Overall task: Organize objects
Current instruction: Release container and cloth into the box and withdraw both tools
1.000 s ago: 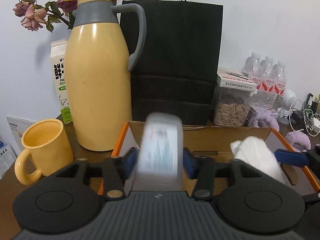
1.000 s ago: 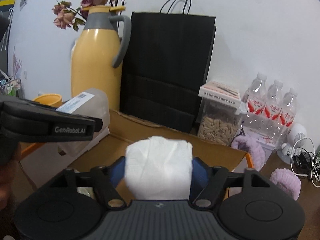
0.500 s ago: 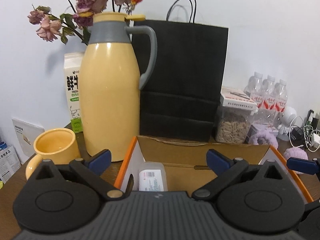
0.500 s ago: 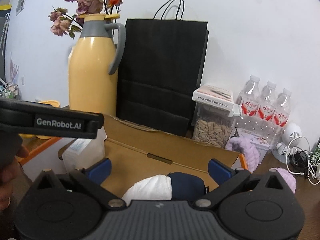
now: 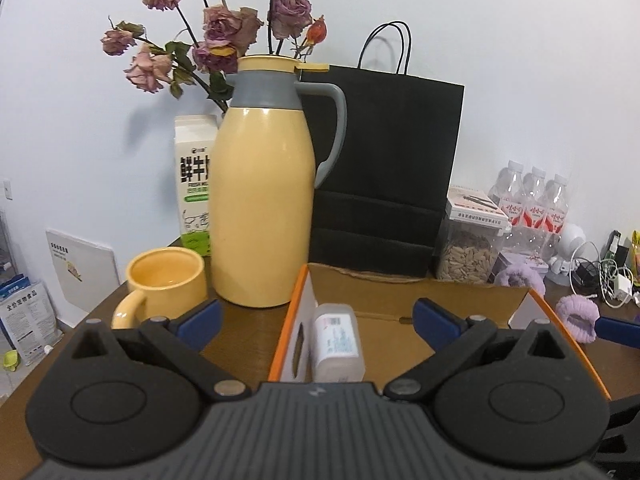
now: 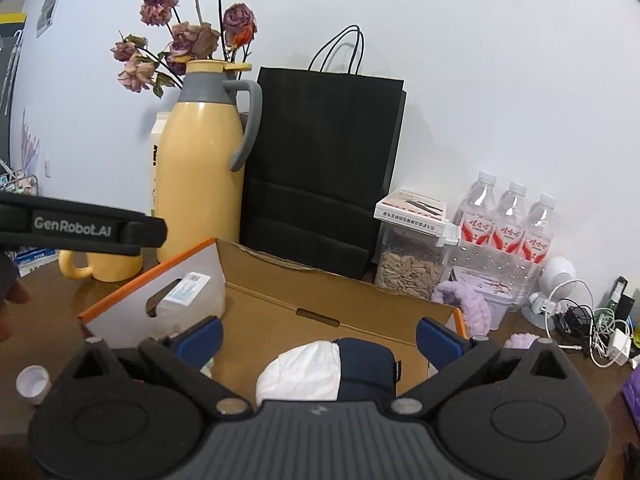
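An open cardboard box point(image 5: 404, 296) with orange edges sits on the brown table. A clear plastic container with a printed label point(image 5: 338, 342) lies inside it against the left wall, also visible in the right wrist view as the labelled container point(image 6: 188, 294). A white cloth bundle point(image 6: 300, 372) and a dark blue pouch point(image 6: 366, 368) lie side by side in the box's near right part. My left gripper point(image 5: 316, 318) stands open above the container, holding nothing. My right gripper point(image 6: 318, 336) is open above the cloth and pouch, empty too.
Behind the box stand a yellow thermos jug point(image 5: 262, 216), a yellow mug point(image 5: 166, 284), a milk carton point(image 5: 194, 196), a black paper bag point(image 5: 384, 172), a seed jar point(image 5: 468, 252), water bottles point(image 6: 506, 228) and purple fluffy bands point(image 5: 578, 316). A white cap point(image 6: 32, 382) lies at left; cables point(image 6: 600, 332) at right.
Both grippers opened and let go: the labelled container and the white cloth bundle now lie in the box. Both grippers have drawn back and up, so more of the table shows.
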{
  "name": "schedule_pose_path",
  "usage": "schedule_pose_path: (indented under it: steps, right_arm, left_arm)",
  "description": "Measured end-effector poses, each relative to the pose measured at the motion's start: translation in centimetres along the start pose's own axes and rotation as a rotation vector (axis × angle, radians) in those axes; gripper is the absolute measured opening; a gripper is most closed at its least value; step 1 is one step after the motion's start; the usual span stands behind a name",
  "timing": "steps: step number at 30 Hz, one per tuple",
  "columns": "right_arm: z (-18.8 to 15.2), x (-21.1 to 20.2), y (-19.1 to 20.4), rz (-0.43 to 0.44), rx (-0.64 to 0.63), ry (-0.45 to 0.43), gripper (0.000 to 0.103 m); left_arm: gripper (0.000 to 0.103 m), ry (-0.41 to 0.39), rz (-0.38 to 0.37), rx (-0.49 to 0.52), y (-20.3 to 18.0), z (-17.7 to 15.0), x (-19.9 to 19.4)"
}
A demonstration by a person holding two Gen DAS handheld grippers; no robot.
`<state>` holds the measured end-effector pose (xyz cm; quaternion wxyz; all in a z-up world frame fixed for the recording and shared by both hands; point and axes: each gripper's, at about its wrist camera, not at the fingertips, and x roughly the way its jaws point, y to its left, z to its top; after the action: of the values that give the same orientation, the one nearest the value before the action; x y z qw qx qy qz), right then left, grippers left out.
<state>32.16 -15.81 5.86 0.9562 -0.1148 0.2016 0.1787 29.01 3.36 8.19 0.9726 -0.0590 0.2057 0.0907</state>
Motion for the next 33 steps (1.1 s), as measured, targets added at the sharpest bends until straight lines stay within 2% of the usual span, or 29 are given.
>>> schedule_pose_path:
  steps: [8, 21, 28, 33]
  right_arm:
    - [-1.7, -3.1, 1.1, -0.004, 0.010, 0.027, 0.103]
    - [-5.3, -7.4, 2.7, -0.009, 0.042, 0.071, 0.103]
    - [-7.5, -8.0, 3.4, -0.004, 0.053, 0.115, 0.103]
    - [-8.3, -6.5, 4.0, -0.009, 0.051, 0.149, 0.103]
  left_arm:
    - [0.103, 0.021, -0.001, 0.030, 1.6, -1.7, -2.9]
    - [0.103, 0.073, 0.046, 0.037, 6.6, -4.8, -6.0]
    - [0.103, 0.121, 0.067, 0.046, 9.1, -7.3, -6.7]
    - [0.103, 0.160, 0.079, 0.032, 10.1, -8.5, -6.1]
